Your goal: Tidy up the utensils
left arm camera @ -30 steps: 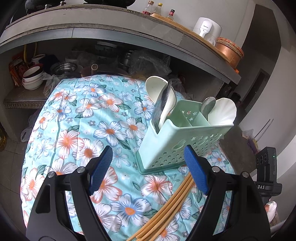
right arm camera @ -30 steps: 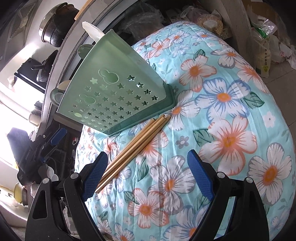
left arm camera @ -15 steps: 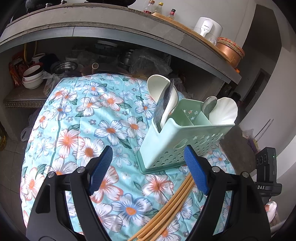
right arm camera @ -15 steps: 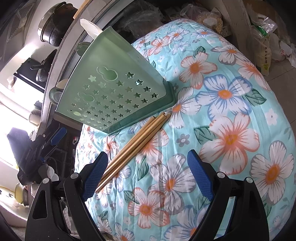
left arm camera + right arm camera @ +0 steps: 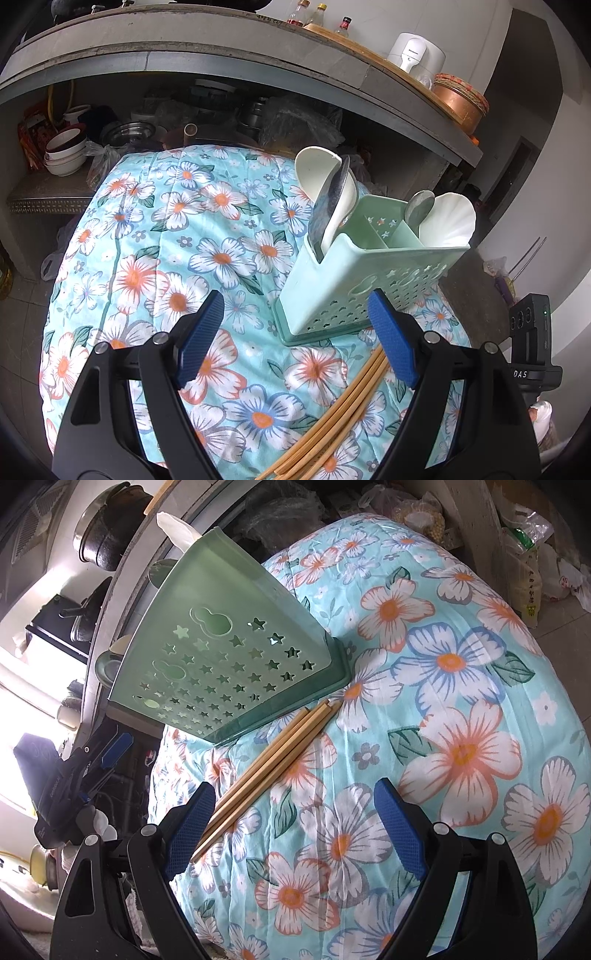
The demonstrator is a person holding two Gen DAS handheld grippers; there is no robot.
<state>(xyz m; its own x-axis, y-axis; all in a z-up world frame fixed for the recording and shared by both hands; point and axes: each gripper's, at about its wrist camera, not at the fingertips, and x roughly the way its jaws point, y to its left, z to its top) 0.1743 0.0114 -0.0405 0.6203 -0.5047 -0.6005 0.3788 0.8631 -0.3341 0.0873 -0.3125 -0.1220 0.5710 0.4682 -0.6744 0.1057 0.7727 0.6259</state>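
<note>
Right tongs (image 5: 295, 827) beside chopsticks (image 5: 266, 768)

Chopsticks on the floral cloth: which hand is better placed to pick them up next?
Right, probably. The chopsticks run up to the right tool's left finger, in clear view. The left tool is also open, but faces the green caddy, the sticks passing under its right finger.

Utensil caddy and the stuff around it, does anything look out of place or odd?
Yes. The wooden chopsticks lie loose on the floral cloth in front of the green utensil caddy, while the spoons stand in its compartments. The middle compartment looks empty. Both grippers, left and right, are open and hold nothing.
</note>
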